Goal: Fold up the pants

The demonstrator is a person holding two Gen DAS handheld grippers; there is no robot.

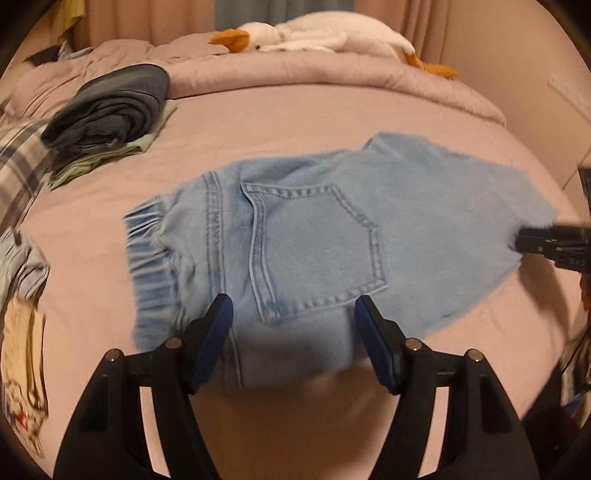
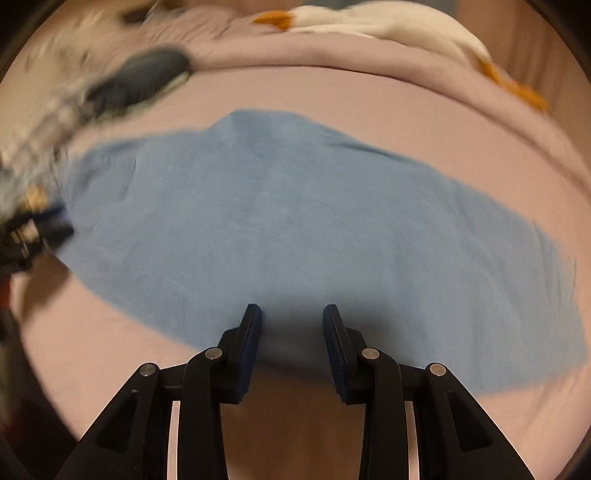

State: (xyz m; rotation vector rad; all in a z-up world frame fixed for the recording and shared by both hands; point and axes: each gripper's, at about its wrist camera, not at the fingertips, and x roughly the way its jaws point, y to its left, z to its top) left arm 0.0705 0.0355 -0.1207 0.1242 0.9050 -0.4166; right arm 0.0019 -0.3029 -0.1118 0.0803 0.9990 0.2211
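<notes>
**Both grippers poised over folded denim on the bed**

A pair of light-blue denim pants (image 1: 314, 243) lies spread on the pink bed (image 1: 295, 114), folded into a broad, flat shape. In the left wrist view the elastic waistband sits at the left end, a stitched back pocket faces up in the middle, and the frayed edge of the cloth runs off to the right.

The left gripper (image 1: 293, 306) points steeply down at the near edge of the pants, its blue-padded fingers (image 1: 218, 332) standing wide apart over the denim just below the pocket. Nothing is pinched between them; the cloth lies flat beneath the gap.

The right gripper (image 2: 291, 312) is likewise tilted down towards the bed, over the near hem of the pants further along the cloth. Its jaws are narrower than the left pair but clearly parted, with only shaded denim showing between the pads, and no fold is lifted or clamped. The right wrist view is smeared by motion blur, so fine detail of the fabric is lost there. In the left wrist view the right gripper shows as a dark shape at the right-hand end of the pants.

At the far left of the bed sits a stack of folded clothes (image 1: 110, 110), dark garments on top of a pale green one. A white plush goose (image 1: 325, 35) with an orange beak lies along the rumpled duvet at the back.
</notes>
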